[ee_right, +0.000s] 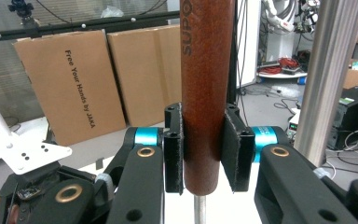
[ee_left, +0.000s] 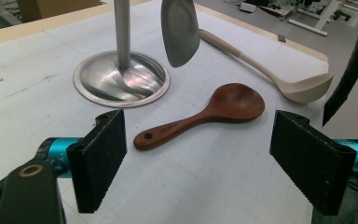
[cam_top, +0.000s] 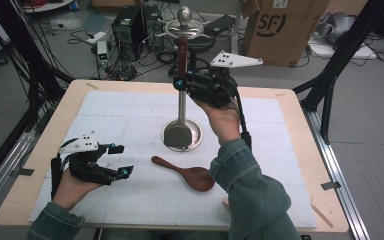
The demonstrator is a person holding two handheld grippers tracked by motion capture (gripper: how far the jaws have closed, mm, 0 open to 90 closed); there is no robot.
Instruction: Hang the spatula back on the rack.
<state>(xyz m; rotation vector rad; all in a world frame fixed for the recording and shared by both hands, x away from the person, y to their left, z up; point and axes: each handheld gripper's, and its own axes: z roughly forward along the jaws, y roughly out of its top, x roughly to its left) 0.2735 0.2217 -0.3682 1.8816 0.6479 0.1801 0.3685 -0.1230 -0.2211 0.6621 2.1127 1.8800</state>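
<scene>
Right gripper (ee_right: 202,149) is clamped on the spatula (ee_right: 206,70) handle, holding it upright beside the rack (cam_top: 181,107) pole, blade just above the rack base. Lift straight and keep the handle vertical so its top reaches the rack's hook ring without bumping the pole. Left gripper (ee_left: 200,158) rests near the rack base with jaws apart, facing the wooden spoon (ee_left: 205,114).

High view looks down, gripper views close and low, sharing steel stand (cam_top: 181,131).
</scene>
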